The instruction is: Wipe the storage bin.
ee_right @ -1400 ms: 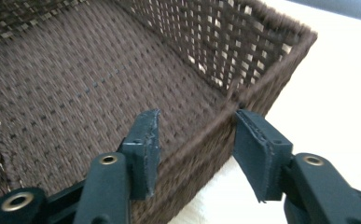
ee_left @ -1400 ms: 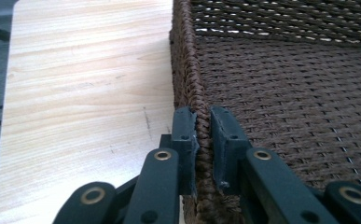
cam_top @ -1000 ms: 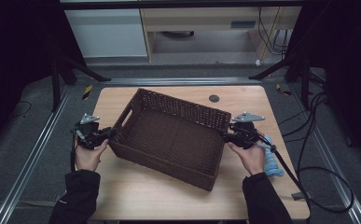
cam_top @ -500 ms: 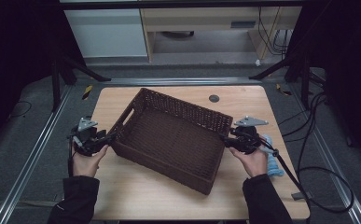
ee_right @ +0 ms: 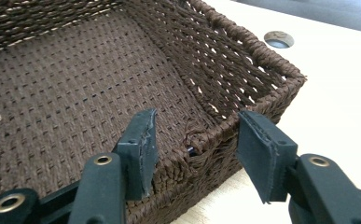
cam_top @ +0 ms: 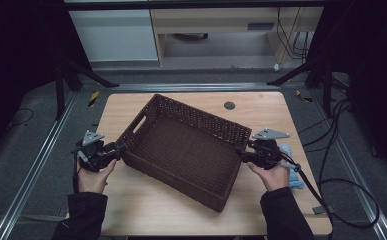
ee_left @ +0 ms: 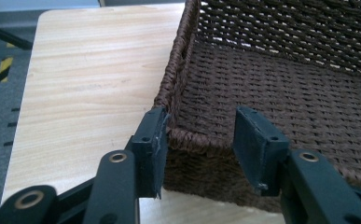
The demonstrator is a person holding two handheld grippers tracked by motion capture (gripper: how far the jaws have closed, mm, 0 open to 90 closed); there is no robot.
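Observation:
A dark brown wicker basket (cam_top: 181, 150) lies empty and turned at an angle on the wooden table (cam_top: 146, 210). My left gripper (cam_top: 117, 149) is at its left short end, open, with the basket's rim between the jaws (ee_left: 199, 140). In the left gripper view the woven basket wall (ee_left: 285, 93) runs away behind the jaws. My right gripper (cam_top: 240, 152) is at the right end, also open, its jaws straddling the rim near a corner (ee_right: 194, 140). The basket floor (ee_right: 75, 93) is bare.
A blue cloth (cam_top: 293, 170) lies on the table just behind my right hand. A round cable hole (cam_top: 229, 105) sits in the table beyond the basket. Cables trail off the right side, and metal rails run along both sides of the table.
Both hands and the basket have shifted slightly toward the near edge of the table. The grippers stay at the basket's two ends.

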